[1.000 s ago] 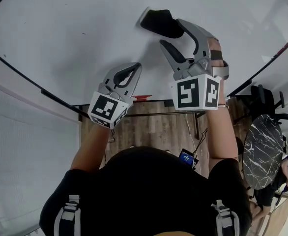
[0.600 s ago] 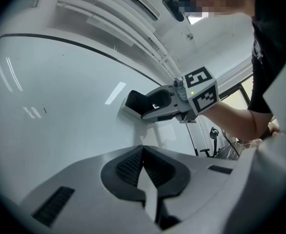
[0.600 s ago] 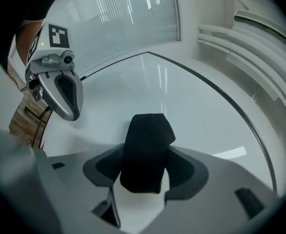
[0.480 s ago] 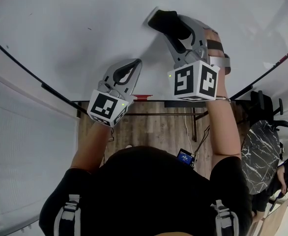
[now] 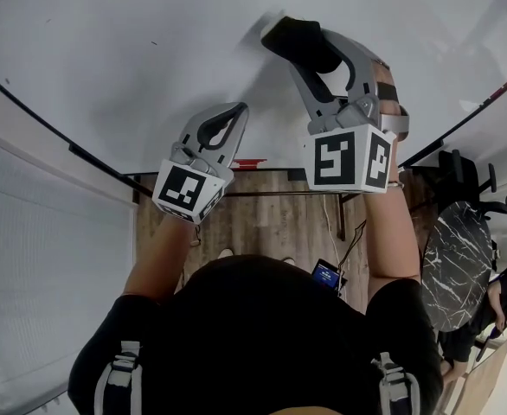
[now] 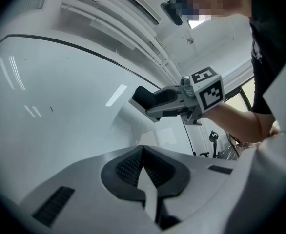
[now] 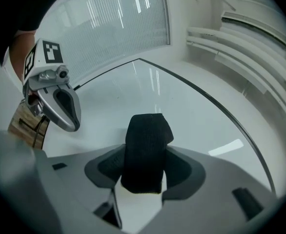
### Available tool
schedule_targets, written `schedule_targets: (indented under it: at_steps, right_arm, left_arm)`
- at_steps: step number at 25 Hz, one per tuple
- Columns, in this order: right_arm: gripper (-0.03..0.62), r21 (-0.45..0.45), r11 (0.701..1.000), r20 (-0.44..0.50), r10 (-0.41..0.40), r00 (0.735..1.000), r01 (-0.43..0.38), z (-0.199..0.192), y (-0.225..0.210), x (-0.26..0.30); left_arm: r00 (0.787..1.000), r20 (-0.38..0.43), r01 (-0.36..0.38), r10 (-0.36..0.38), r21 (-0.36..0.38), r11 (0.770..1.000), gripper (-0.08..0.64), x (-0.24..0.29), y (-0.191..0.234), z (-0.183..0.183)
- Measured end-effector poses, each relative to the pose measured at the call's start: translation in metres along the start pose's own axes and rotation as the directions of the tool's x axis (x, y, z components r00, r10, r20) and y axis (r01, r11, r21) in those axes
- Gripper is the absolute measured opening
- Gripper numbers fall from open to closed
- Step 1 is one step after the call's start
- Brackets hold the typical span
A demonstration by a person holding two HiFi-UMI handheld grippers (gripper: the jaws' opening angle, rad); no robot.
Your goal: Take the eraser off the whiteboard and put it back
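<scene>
Pinching the black eraser (image 7: 146, 145) across its sides with the right gripper (image 5: 316, 52), having just squeezed the jaws in on it, far up on the whiteboard (image 5: 132, 50). Presumably for a clean pull-off. Parking the left gripper (image 6: 143, 155) pressed together and empty, nearer and to the left, probably just to stay clear. Can't tell whether touching the board or already lifted: hidden behind the eraser itself.

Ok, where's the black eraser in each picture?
Head view: eraser top middle, in the right gripper, whose jaws have just been closing on it.
Left gripper view: eraser just above centre.
Right gripper view: eraser low centre, between the jaws.
Shared landmark: the whiteboard behind it.
</scene>
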State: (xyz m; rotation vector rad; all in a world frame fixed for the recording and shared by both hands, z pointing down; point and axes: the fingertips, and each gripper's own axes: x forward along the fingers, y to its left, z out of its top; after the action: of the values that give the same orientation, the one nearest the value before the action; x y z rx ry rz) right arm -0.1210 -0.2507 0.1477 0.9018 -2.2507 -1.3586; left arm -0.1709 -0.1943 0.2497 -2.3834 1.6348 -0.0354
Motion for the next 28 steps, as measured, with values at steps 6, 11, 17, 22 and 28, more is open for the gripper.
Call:
schedule_targets:
  at_steps: [6, 11, 17, 22, 28]
  right_arm:
    - [0.225, 0.278, 0.954, 0.164, 0.069, 0.984, -0.113, 0.009, 0.013, -0.03]
    - [0.227, 0.509, 0.845, 0.209, 0.064, 0.976, -0.164, -0.022, 0.037, -0.044]
    - [0.227, 0.755, 0.626, 0.276, -0.031, 0.961, -0.197, -0.064, 0.058, -0.07]
    - [0.229, 0.789, 0.593, 0.264, -0.092, 0.96, -0.16, -0.086, 0.082, -0.089]
    - [0.229, 0.817, 0.547, 0.25, -0.051, 0.967, -0.182, -0.099, 0.126, -0.099]
  left_arm:
    - [0.999, 0.01, 0.039, -0.039, -0.035, 0.999, 0.003, -0.004, -0.011, 0.0]
    - [0.997, 0.025, 0.08, -0.079, -0.053, 0.995, 0.003, -0.003, -0.019, -0.006]
    - [0.995, 0.014, 0.096, -0.095, -0.055, 0.994, 0.003, -0.009, -0.029, -0.018]
    - [0.994, 0.014, 0.11, -0.109, -0.076, 0.991, 0.003, -0.016, -0.032, -0.032]
    - [0.99, -0.015, 0.138, -0.141, -0.121, 0.983, 0.003, -0.027, -0.04, -0.058]
